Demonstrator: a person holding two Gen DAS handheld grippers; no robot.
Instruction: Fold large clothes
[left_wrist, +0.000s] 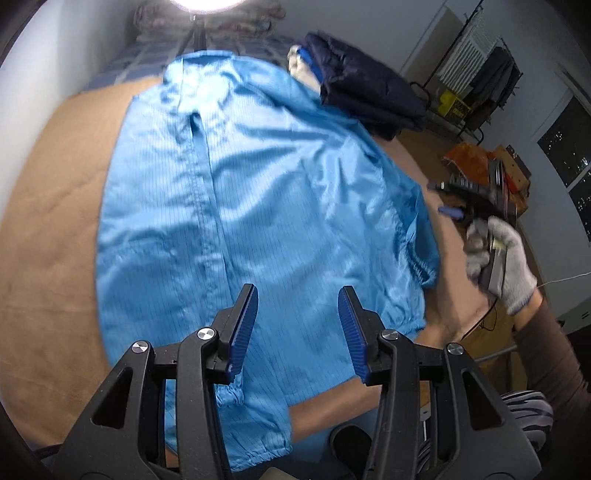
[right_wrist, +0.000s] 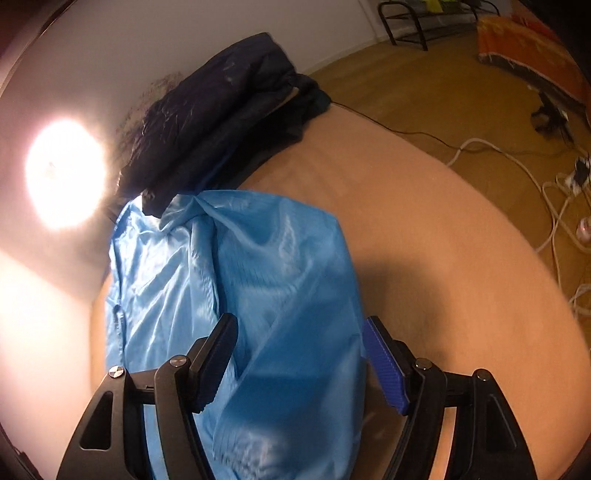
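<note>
My left hand-held gripper (left_wrist: 297, 314) hangs half open and empty above the blue jacket (left_wrist: 258, 206) spread on the tan bed (left_wrist: 55, 240); my right hand-held gripper (right_wrist: 301, 347) gapes wide, empty too.

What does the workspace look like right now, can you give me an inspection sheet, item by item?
Surface: tan cloth-covered surface, partly bare.
Job's things: light blue jacket spread out, one side folded over the body.
Clutter: dark navy clothes piled at the far edge, touching the jacket's top.
Grippers: left gripper over the jacket's hem, jaws apart, nothing gripped; right gripper over the folded side, jaws apart, fabric below but not pinched.
Cables: white cables and a power strip on the floor.
Surroundings: wooden floor, black rack, orange cloth, bright lamp.
</note>
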